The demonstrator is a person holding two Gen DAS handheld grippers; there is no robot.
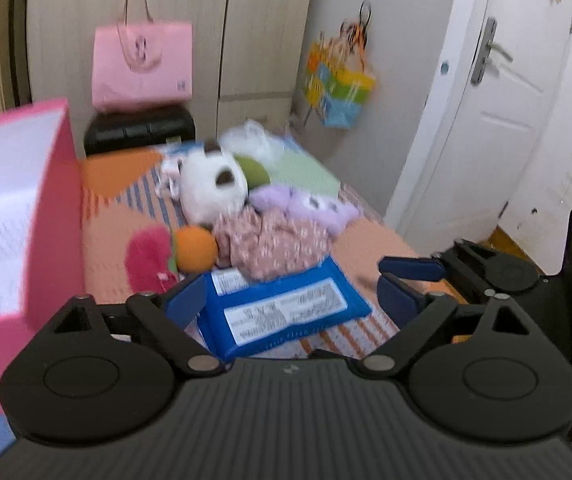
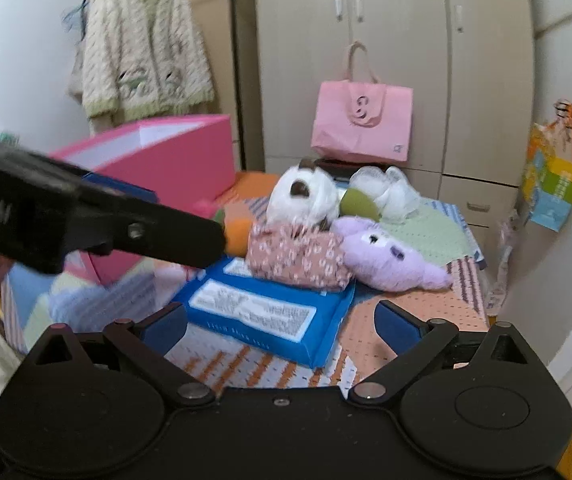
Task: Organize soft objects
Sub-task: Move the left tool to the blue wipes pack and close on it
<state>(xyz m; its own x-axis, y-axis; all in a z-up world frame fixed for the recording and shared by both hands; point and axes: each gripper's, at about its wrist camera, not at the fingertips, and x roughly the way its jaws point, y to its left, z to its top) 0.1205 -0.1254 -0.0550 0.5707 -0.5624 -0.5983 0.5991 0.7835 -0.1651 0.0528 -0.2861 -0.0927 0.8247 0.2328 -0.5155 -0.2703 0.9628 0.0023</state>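
A pile of soft things lies on a patterned bed: a white plush (image 1: pixel 211 186) (image 2: pixel 304 196), a purple plush (image 1: pixel 314 206) (image 2: pixel 390 256), a pink floral cloth (image 1: pixel 275 242) (image 2: pixel 298 258), an orange-and-red plush (image 1: pixel 173 256), and a blue soft pack (image 1: pixel 281 308) (image 2: pixel 269 314). My left gripper (image 1: pixel 290 300) is open just above the blue pack's near edge. My right gripper (image 2: pixel 281 324) is open over the same pack; it also shows in the left wrist view (image 1: pixel 410 280). Both are empty.
An open pink box (image 1: pixel 13 216) (image 2: pixel 165 160) stands at the left on the bed. A pink tote bag (image 1: pixel 141 66) (image 2: pixel 362 120) sits on a black case by the wardrobe. A door (image 1: pixel 498 100) is at the right.
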